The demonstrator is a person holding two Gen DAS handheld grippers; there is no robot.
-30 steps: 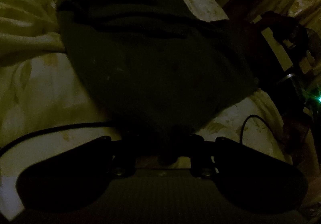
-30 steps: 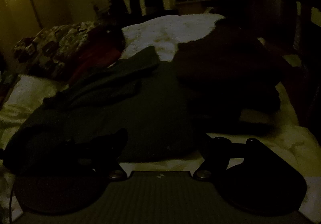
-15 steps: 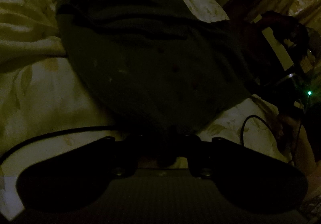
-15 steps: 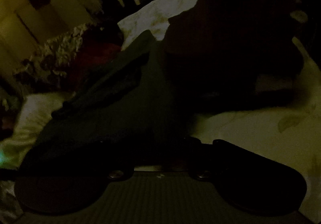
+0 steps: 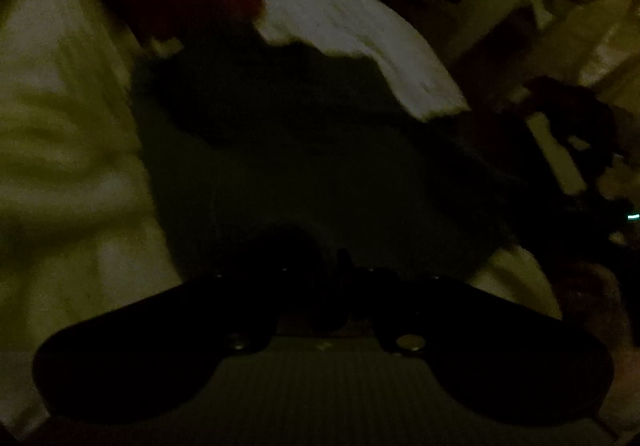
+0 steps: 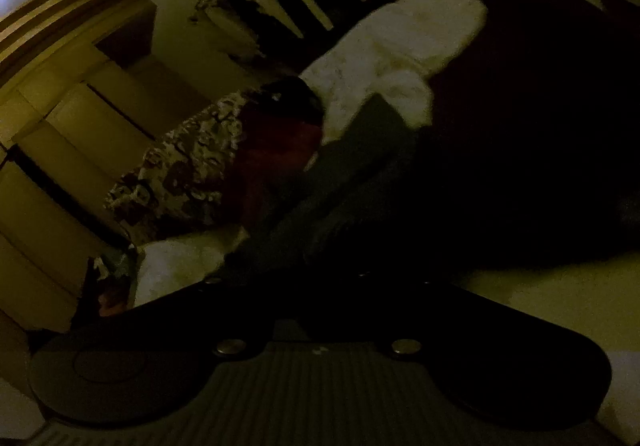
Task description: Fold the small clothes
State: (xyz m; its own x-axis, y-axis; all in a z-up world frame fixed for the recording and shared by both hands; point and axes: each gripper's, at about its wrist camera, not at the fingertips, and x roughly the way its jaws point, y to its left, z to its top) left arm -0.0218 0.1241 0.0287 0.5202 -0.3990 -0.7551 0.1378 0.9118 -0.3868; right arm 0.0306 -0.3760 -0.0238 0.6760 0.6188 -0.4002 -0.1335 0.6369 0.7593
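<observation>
The scene is very dark. A dark green garment (image 5: 320, 174) lies spread on a pale floral bed sheet (image 5: 68, 150). My left gripper (image 5: 320, 278) is shut on the garment's near hem, which bunches up between the fingers. In the right wrist view the same garment (image 6: 360, 174) runs away from my right gripper (image 6: 320, 286), which is shut on its near edge. That view is tilted.
A pile of dark maroon clothes (image 6: 540, 106) lies on the bed to the right. A red item (image 6: 276, 154) and a floral pillow (image 6: 184, 174) sit at the bed's far end. Wardrobe doors (image 6: 60, 134) stand at the left. Furniture (image 5: 560, 134) crowds the bed's right side.
My right gripper went from open over the garment to shut on its edge and tilted. My left gripper stayed shut on the hem and lifted it, so the garment bunches closer.
</observation>
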